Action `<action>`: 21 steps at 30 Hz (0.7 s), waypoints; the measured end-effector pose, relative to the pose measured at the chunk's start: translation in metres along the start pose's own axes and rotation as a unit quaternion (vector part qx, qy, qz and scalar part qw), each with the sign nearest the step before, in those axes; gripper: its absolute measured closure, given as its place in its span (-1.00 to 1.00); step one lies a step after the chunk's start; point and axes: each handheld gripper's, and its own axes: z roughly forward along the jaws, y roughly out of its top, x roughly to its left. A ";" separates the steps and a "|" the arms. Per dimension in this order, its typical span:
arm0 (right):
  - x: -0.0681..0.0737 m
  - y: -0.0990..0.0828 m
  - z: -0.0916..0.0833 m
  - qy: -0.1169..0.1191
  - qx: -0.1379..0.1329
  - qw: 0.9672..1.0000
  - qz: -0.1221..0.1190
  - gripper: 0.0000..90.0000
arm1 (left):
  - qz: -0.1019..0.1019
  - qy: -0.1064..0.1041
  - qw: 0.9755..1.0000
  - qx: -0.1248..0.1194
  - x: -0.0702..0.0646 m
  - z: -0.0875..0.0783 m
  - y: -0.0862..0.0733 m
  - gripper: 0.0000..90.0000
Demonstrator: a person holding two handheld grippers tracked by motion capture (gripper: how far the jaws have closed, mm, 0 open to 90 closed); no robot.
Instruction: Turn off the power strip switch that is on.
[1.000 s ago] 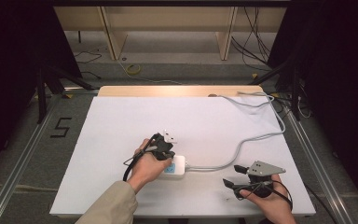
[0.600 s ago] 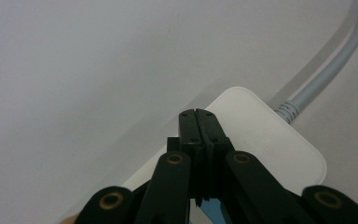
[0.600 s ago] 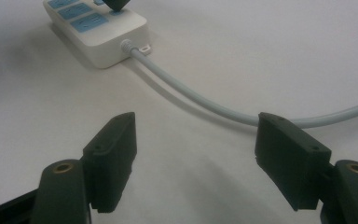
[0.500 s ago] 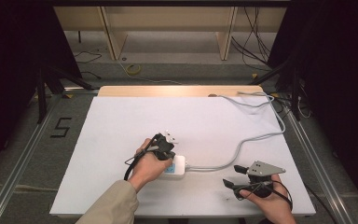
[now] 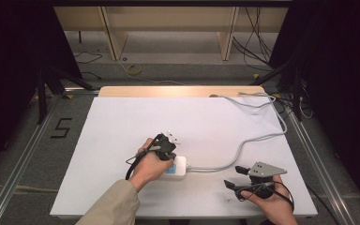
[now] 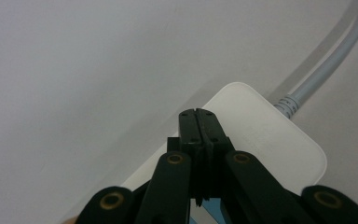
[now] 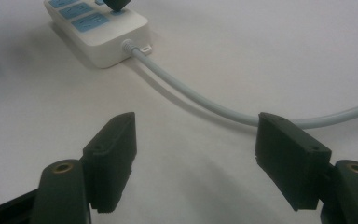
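White covers the table (image 5: 122, 122), which takes up the middle of the high view, its pale wooden far edge showing along the top. Across the right half of that view a grey cable (image 5: 258, 138) loops from the upper right of the table down toward lower centre, where it enters a white power strip (image 5: 179, 165).

The power strip lies flat on the table in the lower middle of the high view. In the right gripper view it sits in the upper left corner, blue sockets facing up, with the cable leaving its end and curving across to the right edge.

A person's left hand (image 5: 147, 166), in a beige sleeve, comes in from the bottom and holds the left gripper (image 6: 199, 128) over the strip's left part. In the left gripper view its jaws are pressed together with nothing between them, their tip over the strip's white casing near the cable end.

At lower right of the high view the right hand (image 5: 269, 204) holds the right gripper (image 7: 196, 154), well apart from the strip. Its jaws stand wide, with bare table between them.
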 end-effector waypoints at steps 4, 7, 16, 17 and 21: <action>0.000 0.000 0.000 0.000 0.000 1.000 0.000 -0.33 | -0.001 0.002 1.000 0.002 -0.001 0.000 0.001 1.00; 0.000 0.000 0.000 0.000 0.000 1.000 0.000 -0.33 | -0.008 -0.003 1.000 0.002 0.001 0.001 0.001 1.00; 0.000 0.000 0.000 0.000 0.000 1.000 0.000 -0.33 | 0.000 -0.004 1.000 0.006 0.001 0.001 0.002 1.00; 0.000 0.000 0.000 0.000 0.000 1.000 0.000 -0.33 | 0.003 -0.003 1.000 0.008 0.001 0.000 0.002 1.00; 0.001 0.000 0.000 0.000 0.000 1.000 0.000 -0.33 | 0.003 -0.002 1.000 0.009 0.000 0.001 0.002 1.00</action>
